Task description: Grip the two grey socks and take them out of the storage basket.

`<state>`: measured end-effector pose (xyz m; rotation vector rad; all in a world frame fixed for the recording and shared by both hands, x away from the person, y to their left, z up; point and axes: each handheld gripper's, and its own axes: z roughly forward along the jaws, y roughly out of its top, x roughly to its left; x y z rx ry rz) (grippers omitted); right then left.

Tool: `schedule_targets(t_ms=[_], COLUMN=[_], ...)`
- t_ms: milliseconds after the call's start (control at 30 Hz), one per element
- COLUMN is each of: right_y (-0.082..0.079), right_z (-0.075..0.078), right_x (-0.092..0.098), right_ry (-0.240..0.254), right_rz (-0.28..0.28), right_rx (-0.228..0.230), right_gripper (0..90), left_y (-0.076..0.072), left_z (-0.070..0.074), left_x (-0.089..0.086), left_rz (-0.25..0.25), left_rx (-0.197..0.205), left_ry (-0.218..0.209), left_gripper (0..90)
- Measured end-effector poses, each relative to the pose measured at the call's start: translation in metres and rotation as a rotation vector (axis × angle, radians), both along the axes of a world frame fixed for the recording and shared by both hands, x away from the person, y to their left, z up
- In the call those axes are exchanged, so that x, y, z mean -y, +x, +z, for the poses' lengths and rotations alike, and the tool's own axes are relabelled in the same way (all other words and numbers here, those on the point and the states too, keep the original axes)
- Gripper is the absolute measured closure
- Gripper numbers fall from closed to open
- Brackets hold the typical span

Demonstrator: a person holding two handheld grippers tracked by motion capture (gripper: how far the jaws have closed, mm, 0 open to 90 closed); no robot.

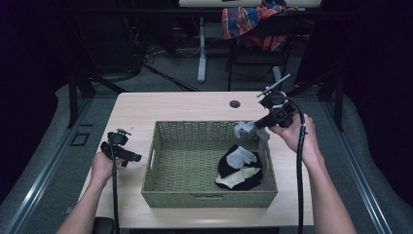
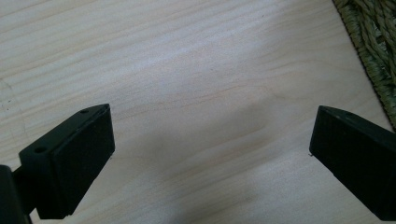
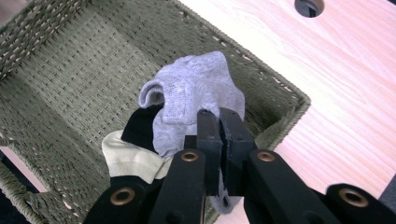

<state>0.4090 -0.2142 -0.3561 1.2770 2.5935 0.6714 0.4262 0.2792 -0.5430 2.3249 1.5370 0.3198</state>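
Observation:
A green woven basket [image 1: 160,165] stands in the middle of the table. Inside it, at the right, lies a pile of black, cream and grey socks [image 1: 239,168]. My right gripper [image 1: 260,124] hangs over the basket's far right corner, shut on a grey sock [image 1: 243,128] that dangles above the rim. In the right gripper view the grey sock [image 3: 194,100] is pinched between the closed jaws of my right gripper [image 3: 219,116], with the basket [image 3: 65,88] and black and cream socks [image 3: 133,149] below. My left gripper [image 1: 132,160] rests left of the basket, open over bare wood [image 2: 212,140].
The wooden table [image 1: 180,105] has a round cable hole [image 1: 234,104] near its far edge. The basket's edge [image 2: 373,51] lies just right of my left gripper. Behind the table stand a chair with a plaid cloth [image 1: 253,22] and a desk leg [image 1: 201,48].

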Motion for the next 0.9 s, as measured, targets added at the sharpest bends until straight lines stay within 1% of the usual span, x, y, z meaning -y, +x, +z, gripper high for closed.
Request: schedule_targets(t_ms=[67, 100, 267, 400, 467, 500, 600, 667, 700, 733, 800, 900], right_y=[0.0, -0.001, -0.001, -0.002, -0.002, -0.002, -0.003, -0.003, -0.003, -0.003, -0.003, -0.003], right_z=[0.002, 0.003, 0.006, 0.008, 0.009, 0.009, 0.009, 0.009, 0.009, 0.009, 0.008, 0.008], right_x=[0.004, 0.006, 0.015, 0.023, 0.027, 0.03, 0.038, 0.043, 0.046, 0.048, 0.055, 0.064], right_ry=[0.002, 0.011, 0.008, -0.003, -0.01, -0.009, -0.014, -0.017, -0.022, -0.016, -0.02, -0.02], right_rz=[-0.005, -0.011, -0.031, -0.058, -0.063, -0.077, -0.094, -0.107, -0.114, -0.122, -0.137, -0.154], right_rx=[0.005, 0.009, 0.015, 0.023, 0.023, 0.027, 0.031, 0.029, 0.027, 0.031, 0.027, 0.026], right_gripper=[88.0, 88.0, 88.0, 88.0, 88.0, 88.0, 88.0, 88.1, 88.0, 88.0, 88.1, 88.1], left_y=[0.0, 0.0, 0.0, 0.0, 0.0, 0.0, 0.0, 0.0, 0.0, 0.0, 0.0, 0.0], left_z=[0.0, 0.0, 0.0, 0.0, 0.0, 0.0, 0.0, 0.0, 0.0, 0.0, 0.0, 0.0], left_x=[0.0, 0.0, 0.0, 0.0, 0.0, -0.001, 0.0, 0.0, 0.0, 0.0, -0.001, 0.0], left_rz=[0.0, 0.0, -0.001, 0.001, -0.001, -0.002, 0.002, 0.0, 0.002, 0.001, -0.002, 0.001], left_rx=[0.0, 0.0, -0.001, 0.005, 0.001, -0.002, 0.004, -0.001, 0.004, 0.004, -0.002, 0.002], left_ry=[0.0, 0.0, -0.004, -0.004, -0.003, -0.004, -0.004, -0.004, -0.004, -0.004, -0.003, -0.004], left_gripper=[0.1, 0.1, 0.1, 0.1, 0.1, 0.1, 0.1, 0.1, 0.1, 0.1, 0.1, 0.1])
